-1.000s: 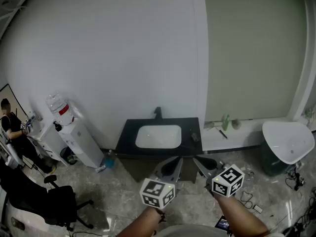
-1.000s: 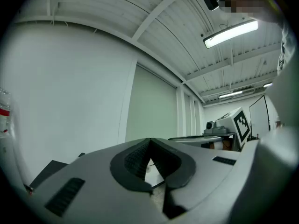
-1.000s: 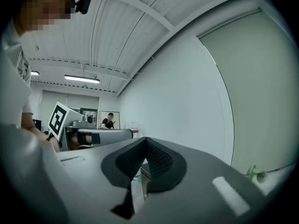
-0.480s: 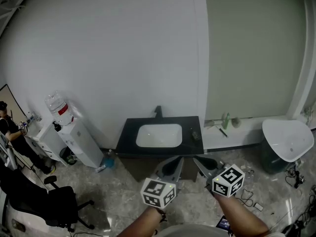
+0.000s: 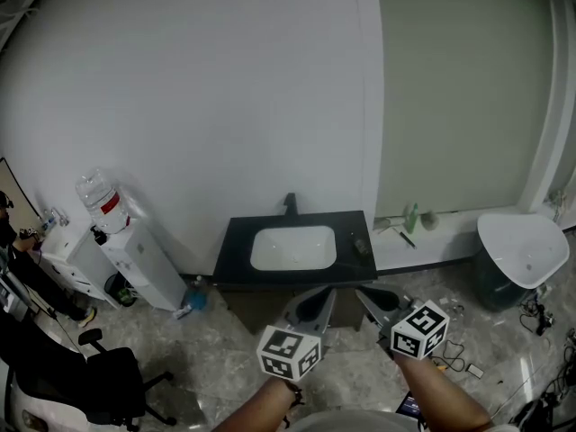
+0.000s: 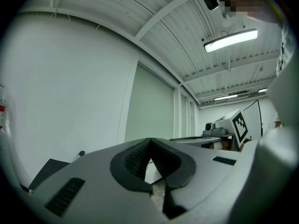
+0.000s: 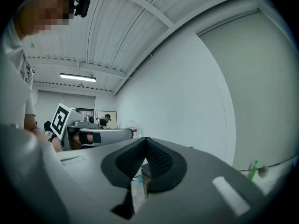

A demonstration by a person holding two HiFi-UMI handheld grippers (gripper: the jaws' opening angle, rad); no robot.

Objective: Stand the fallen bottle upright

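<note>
A small dark object (image 5: 360, 245), possibly the fallen bottle, lies on the right end of the black vanity counter (image 5: 234, 257), beside the white sink (image 5: 292, 247). It is too small to identify. A green bottle (image 5: 411, 219) stands upright on the white ledge (image 5: 432, 246) to the right; it shows again as the green bottle (image 7: 252, 169) at the right of the right gripper view. My left gripper (image 5: 320, 293) (image 6: 149, 146) and right gripper (image 5: 361, 293) (image 7: 145, 143) hover side by side in front of the vanity, short of the counter. Both are shut and hold nothing.
A water dispenser (image 5: 135, 257) stands left of the vanity, with a blue bottle (image 5: 196, 297) on the floor beside it. A black office chair (image 5: 85, 372) is at lower left and a person (image 5: 11, 237) at the left edge. A white basin (image 5: 524, 250) and floor cables (image 5: 450, 360) lie right.
The whole scene has slid slightly left and down as the head and both grippers moved toward the vanity. The person at the left has slipped mostly out of frame. Both grippers stay shut.
</note>
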